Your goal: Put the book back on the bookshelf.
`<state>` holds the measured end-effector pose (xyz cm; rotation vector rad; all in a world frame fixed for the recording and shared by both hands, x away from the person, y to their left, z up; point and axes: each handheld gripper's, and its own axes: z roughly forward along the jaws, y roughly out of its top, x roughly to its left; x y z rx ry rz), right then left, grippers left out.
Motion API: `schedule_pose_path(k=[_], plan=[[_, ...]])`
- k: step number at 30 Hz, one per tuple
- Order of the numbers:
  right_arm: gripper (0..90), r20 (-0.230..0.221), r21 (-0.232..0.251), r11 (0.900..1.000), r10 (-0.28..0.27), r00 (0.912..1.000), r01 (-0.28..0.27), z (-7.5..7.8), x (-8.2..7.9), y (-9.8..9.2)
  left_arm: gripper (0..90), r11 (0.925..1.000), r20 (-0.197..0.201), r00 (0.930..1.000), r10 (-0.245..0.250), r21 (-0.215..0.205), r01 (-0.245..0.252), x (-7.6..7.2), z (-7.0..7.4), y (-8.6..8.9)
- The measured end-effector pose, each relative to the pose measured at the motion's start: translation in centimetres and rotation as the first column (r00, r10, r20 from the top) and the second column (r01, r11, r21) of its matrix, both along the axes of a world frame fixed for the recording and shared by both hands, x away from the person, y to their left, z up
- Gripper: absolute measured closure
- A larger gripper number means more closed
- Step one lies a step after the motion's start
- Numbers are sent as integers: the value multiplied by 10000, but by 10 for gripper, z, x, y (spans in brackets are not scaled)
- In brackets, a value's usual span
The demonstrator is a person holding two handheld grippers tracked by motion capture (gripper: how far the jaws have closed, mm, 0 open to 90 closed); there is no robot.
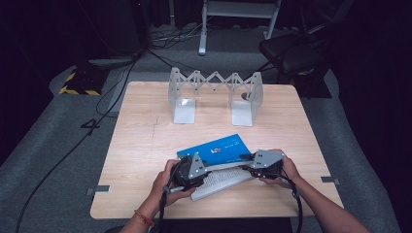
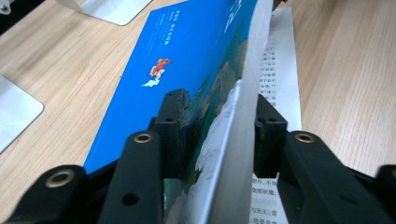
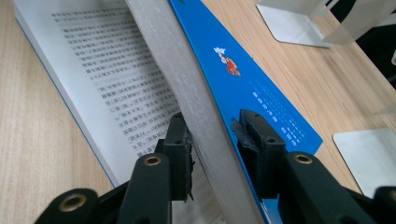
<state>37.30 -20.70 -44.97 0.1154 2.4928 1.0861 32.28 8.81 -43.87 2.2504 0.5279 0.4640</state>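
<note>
Table (image 1: pixel 145 145): book (image 1: pixel 218 148) open at 6 o'clock, bookend (image 1: pixel 214 94) at 12.
Left hand-held gripper (image 2: pixel 212 116): clamped on the book's raised half.
Right hand-held gripper (image 3: pixel 212 135): clamped likewise.

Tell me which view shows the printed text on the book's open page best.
The right gripper view: the printed page lies broad and legible there. The left gripper view shows a narrow strip of it; in the high view it is small, its text unreadable.

A pale wooden table (image 1: pixel 141 145) stands on grey carpet (image 1: pixel 43 160), with a dark chair (image 1: pixel 291 53) behind.
</note>
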Motion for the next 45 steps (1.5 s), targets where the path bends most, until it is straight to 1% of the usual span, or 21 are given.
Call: schedule_pose_path(k=[4, 5, 7, 8, 10, 12, 15, 17, 20, 23, 24, 27, 28, 29, 31, 33, 35, 37, 41, 43, 45], plan=[[549, -358, 669, 9969, 437, 9984, -413, -6, 9, -9, 671, 9994, -192, 9994, -299, -161, 296, 1, -7, 9], [531, -656, 716, 9969, 360, 9972, -313, -10, 15, -14, 672, 9994, -218, 9993, -288, -204, 283, 1, -8, 11], [524, -850, 759, 9970, 232, 9961, -167, -17, 23, -20, 673, 9992, -246, 9993, -289, -289, 282, 2, -8, 16], [555, -901, 884, 9959, 280, 9955, -200, -19, 27, -24, 673, 9990, -248, 9991, -335, -303, 327, 2, -8, 19], [616, -412, 649, 9961, 622, 9972, -595, -18, 25, -24, 673, 9985, -327, 9991, -287, -475, 271, 3, -9, 22], [635, -107, 477, 9963, 722, 9973, -716, -16, 22, -20, 663, 9984, -368, 9990, -240, -513, 221, 4, -9, 24], [645, -133, 489, 9953, 841, 9964, -833, -16, 22, -18, 636, 9984, -420, 9991, -18, -569, -6, 2, -8, 27], [651, -92, 498, 9949, 884, 9960, -878, -14, 20, -17, 612, 9987, -306, 9994, 143, -475, -158, -1, -6, 27], [655, -111, 580, 9949, 835, 9964, -828, -12, 17, -17, 509, 9980, -378, 9987, 355, -502, -373, -6, -2, 25], [658, -52, 504, 9955, 801, 9968, -798, -10, 14, -15, 469, 9980, -332, 9987, 397, -479, -413, -10, 3, 21], [658, -29, 499, 9956, 800, 9968, -798, -9, 13, -15, 453, 9975, -249, 9980, 586, -391, -595, -13, 5, 18], [658, -15, 440, 9964, 728, 9973, -727, -8, 12, -13, 445, 9969, -186, 9969, 765, -159, -768, -18, 9, 12], [657, -18, 436, 9965, 710, 9975, -709, -8, 12, -13, 511, 9970, -159, 9969, 769, -28, -770, -19, 9, 10], [657, -18, 436, 9965, 710, 9975, -709, -8, 12, -13, 511, 9975, -65, 9975, 704, 103, -704, -19, 8, 9], [657, 19, 411, 9969, 677, 9977, -678, -9, 11, -13, 602, 9968, 17, 9977, 684, 423, -684, -19, 5, 9], [649, 49, 413, 9968, 683, 9977, -684, -9, 11, -12, 650, 9965, 62, 9989, 458, 699, -462, -18, 3, 11], [638, -4, 495, 9957, 780, 9970, -779, -10, 11, -13, 672, 9971, -49, 9998, 218, 734, -214, -16, 0, 14], [630, -30, 517, 9945, 911, 9958, -909, -11, 12, -13, 680, 9980, -245, 9997, 87, 632, -71, -13, -3, 18], [644, -155, 682, 9921, 1064, 9942, -1052, -13, 13, -11, 676, 9976, -207, 9996, 189, 663, -175, -7, -3, 28], [673, 129, 508, 9924, 1118, 9937, -1123, -11, 9, -3, 646, 9966, -327, 9983, 475, 684, -452, 0, -4, 36], [689, 268, 393, 9928, 1124, 9933, -1134, -11, 6, 5, 598, 9936, -410, 9969, 678, 937, -637, 5, -7, 39]])
